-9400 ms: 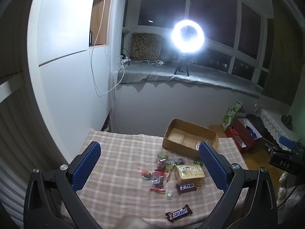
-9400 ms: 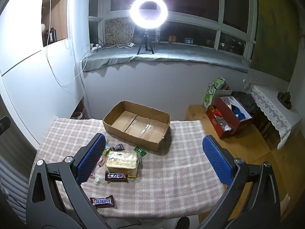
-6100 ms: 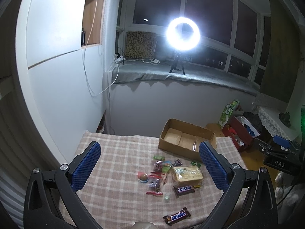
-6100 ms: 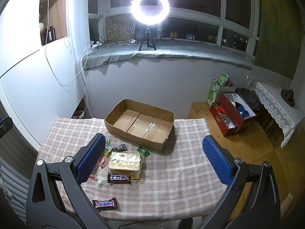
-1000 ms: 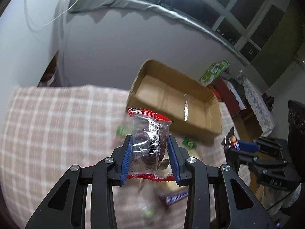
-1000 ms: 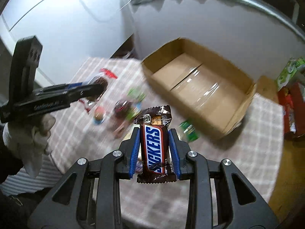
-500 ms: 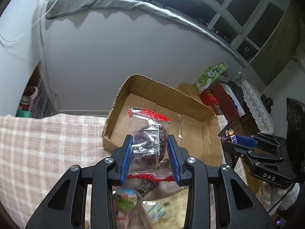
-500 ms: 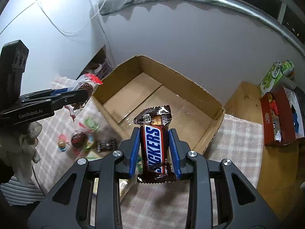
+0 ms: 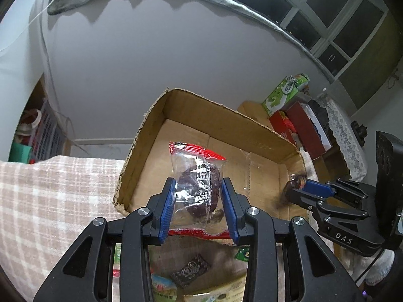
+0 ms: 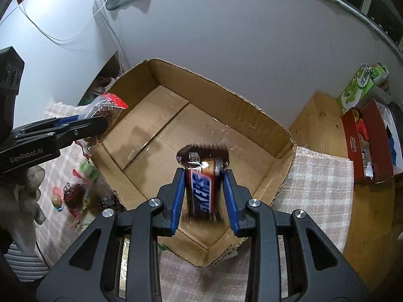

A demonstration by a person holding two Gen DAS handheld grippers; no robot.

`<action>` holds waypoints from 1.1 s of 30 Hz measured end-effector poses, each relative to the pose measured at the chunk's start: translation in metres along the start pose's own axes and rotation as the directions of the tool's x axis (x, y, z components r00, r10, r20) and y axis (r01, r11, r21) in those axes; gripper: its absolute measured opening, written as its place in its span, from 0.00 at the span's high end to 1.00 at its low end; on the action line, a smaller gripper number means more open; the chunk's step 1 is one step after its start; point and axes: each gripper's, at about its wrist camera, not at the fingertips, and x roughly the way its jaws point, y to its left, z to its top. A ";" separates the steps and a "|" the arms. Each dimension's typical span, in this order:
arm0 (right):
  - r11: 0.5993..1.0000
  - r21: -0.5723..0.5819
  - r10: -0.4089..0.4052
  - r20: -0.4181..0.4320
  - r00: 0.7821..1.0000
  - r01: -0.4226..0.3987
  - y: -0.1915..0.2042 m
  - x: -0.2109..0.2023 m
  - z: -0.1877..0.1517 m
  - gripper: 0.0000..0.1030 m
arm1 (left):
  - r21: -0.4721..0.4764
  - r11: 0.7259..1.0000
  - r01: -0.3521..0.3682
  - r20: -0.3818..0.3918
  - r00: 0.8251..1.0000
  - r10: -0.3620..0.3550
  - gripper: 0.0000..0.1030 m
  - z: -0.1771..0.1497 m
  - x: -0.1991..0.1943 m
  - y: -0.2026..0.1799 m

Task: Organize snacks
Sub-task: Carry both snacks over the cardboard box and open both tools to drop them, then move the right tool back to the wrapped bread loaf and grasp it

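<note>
Two claws, each pinching a snack, hang over an open cardboard box on a worktop covered in pink-and-cream checked cloth.

Seen from the left wrist, the left claw has its blue ribbed pads pressed on a clear plastic packet with red crimped ends. A dark, lumpy round sweet shows through the crinkled film. The packet sits above the box's near wall, toward the left corner.

From the right wrist, the right claw squeezes a Snickers bar in glossy brown wrapper with blue lettering, slightly blurred. It stands upright over the box's near right corner, its top end above the bare floor.

The box is shallow, with raw corrugated edges, torn rims and shiny tape along its centre seam. Nothing lies in it yet.

More snacks are loosely heaped on the cloth at about eight o'clock from the box in the right view: small wrapped sweets, a dark square wrapper, a pale packet.

Risks, as a judgement: the clear packet is so near the wall that letting go now could drop it on the rim or back onto the cloth. Slick film may also slide between the pads. Both claws share a small box, so they could bump, and lowering carelessly could nudge the light box along the cloth.
</note>
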 end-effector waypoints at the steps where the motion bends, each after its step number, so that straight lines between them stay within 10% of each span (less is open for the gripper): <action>1: 1.000 0.001 0.001 -0.004 1.000 -0.001 0.000 0.002 0.000 0.69 | -0.003 1.000 -0.004 -0.003 1.000 0.004 0.63 0.000 0.001 0.000; 4: 1.000 -0.002 -0.016 -0.004 1.000 0.016 -0.001 0.002 -0.001 0.61 | -0.017 1.000 -0.004 -0.024 1.000 0.003 0.48 0.002 0.005 0.001; 6: 1.000 0.001 -0.025 0.015 1.000 0.025 -0.001 -0.002 -0.002 0.38 | -0.014 1.000 -0.006 -0.020 1.000 0.005 0.48 0.001 0.003 0.000; 33: 0.995 0.085 0.057 0.044 0.997 -0.061 0.021 -0.060 -0.061 0.37 | -0.088 0.996 0.015 0.011 1.000 -0.014 0.48 -0.063 -0.067 0.017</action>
